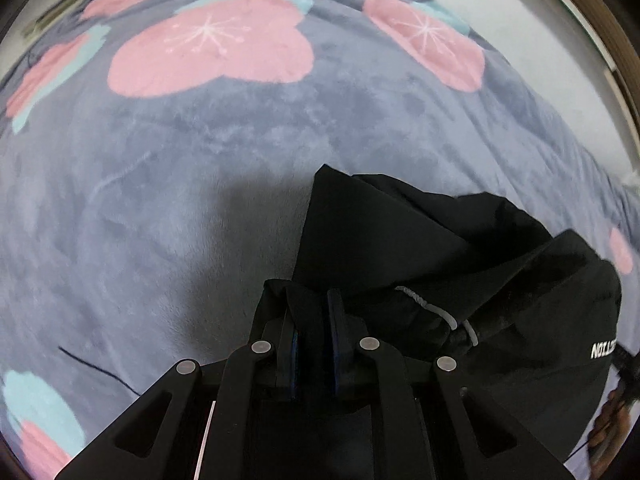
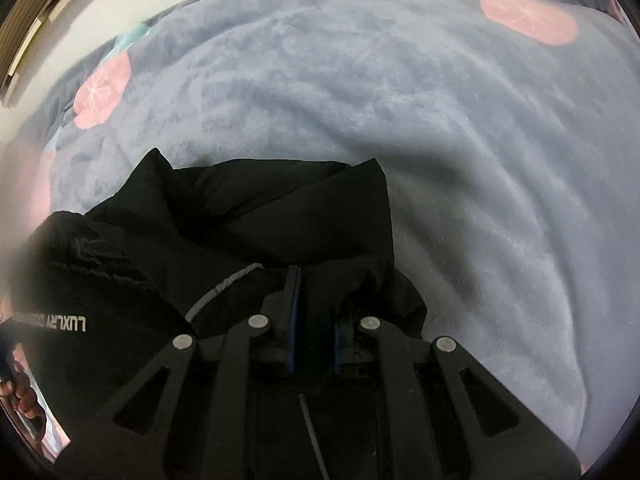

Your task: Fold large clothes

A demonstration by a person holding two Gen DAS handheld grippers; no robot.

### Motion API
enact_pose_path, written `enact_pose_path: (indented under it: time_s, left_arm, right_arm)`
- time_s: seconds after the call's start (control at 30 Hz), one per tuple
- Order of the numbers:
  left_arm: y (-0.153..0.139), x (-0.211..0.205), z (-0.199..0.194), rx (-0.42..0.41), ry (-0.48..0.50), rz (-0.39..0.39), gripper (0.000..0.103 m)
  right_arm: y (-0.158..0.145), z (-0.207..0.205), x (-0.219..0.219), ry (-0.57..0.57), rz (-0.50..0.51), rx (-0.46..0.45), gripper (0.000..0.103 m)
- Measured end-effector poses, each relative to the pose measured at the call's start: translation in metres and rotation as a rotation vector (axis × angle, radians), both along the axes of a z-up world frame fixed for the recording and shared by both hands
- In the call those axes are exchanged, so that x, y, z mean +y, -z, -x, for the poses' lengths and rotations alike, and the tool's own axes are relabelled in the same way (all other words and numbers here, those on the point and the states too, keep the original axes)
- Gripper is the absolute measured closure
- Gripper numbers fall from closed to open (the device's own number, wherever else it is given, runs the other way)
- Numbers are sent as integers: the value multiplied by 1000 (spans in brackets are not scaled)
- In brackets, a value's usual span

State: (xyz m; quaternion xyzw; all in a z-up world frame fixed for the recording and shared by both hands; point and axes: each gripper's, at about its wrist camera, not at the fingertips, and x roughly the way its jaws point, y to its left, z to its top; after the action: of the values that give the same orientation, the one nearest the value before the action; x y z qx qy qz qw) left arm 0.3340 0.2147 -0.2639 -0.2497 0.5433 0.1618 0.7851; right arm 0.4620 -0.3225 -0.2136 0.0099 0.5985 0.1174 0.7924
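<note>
A black jacket (image 1: 460, 256) with white lettering and a grey drawcord hangs bunched above a grey-blue blanket. In the left wrist view my left gripper (image 1: 312, 308) is shut on a fold of the black jacket at its left edge, fabric pinched between the blue pads. In the right wrist view the same jacket (image 2: 248, 216) fills the lower left, and my right gripper (image 2: 318, 292) is shut on its right edge, with cloth draped over the right finger. Both grippers hold the jacket up off the blanket.
The grey-blue fleece blanket (image 1: 200, 152) with pink and teal flower prints covers the bed; it also shows in the right wrist view (image 2: 460, 140). A pale wall and a wooden frame (image 1: 612, 40) lie beyond the bed's far edge.
</note>
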Motion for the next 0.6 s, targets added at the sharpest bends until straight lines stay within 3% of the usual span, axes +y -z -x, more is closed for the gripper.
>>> enact_pose_path:
  time_s: [0.13,0.2,0.3,0.37,0.43,0.53,0.6]
  left_arm:
    - [-29,4,14,-52,66,-9,87]
    - [-47,11,22,-86,99,34,83]
    - [-73,34,37,-164,119,189,77]
    - [-85,54,50,-218,117,353,74]
    - [-93,65,56,-245,120,451,73]
    - [-107,59,67,-253,187,478,70]
    - [-116,57,73,-261,204,450,60]
  right_arm:
    - [-15,1,-18,20,-68,25,90]
    - [-28,4,-31,43,-119,27,88]
    - [-48,9,-49,75,-206,40,84]
    - [-59,11,-58,90,-278,63,79]
    - [-72,17,-66,101,-361,83,69]
    - [-96,30,-67,63,-418,67,52]
    - [-110,41,-67,33,-422,42,47]
